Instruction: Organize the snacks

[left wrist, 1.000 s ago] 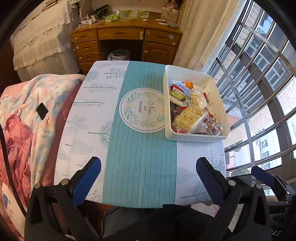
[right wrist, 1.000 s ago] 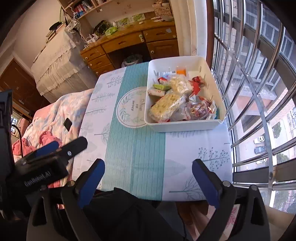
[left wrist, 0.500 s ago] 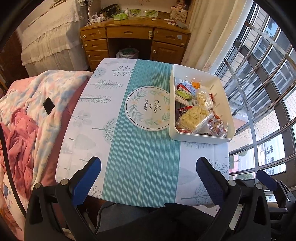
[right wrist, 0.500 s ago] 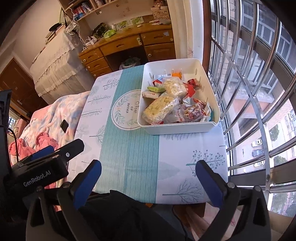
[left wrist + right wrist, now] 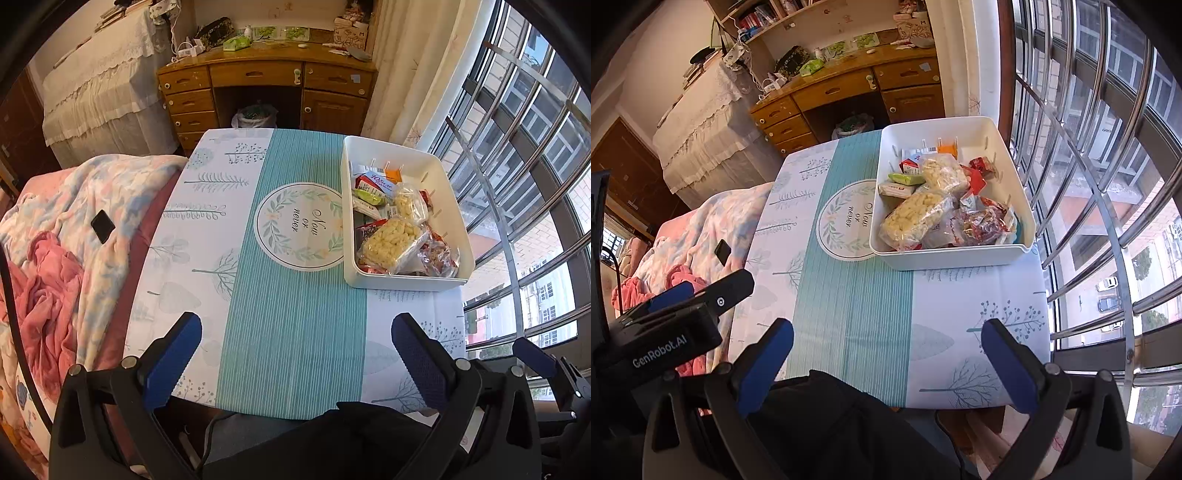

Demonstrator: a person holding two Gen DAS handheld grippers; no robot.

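The left claw (image 5: 295, 354) hangs with its blue pads spread wide and nothing between them, low in the frame above the near edge of the cloth-covered surface (image 5: 291, 332); the right claw (image 5: 886, 354), likewise spread wide and empty, sits low in its own view. The snacks lie heaped in a white plastic bin (image 5: 960, 254) at the centre right of both frames, on the window side of the surface, just beside the round printed emblem (image 5: 301, 227). On top rests a clear packet of pale puffed rice crackers (image 5: 916, 218), with a second, smaller one (image 5: 942, 171) behind it and crinkled red-printed wrappers (image 5: 982, 221) toward the window side. These packs look light and slippery, their film soft and their contents likely brittle, so a gentle pinch across a sealed end or narrow side would probably serve better than a squeeze on the middle. Small boxed bars, one green (image 5: 905, 179), look stiffer and should take a firmer hold across their short sides.
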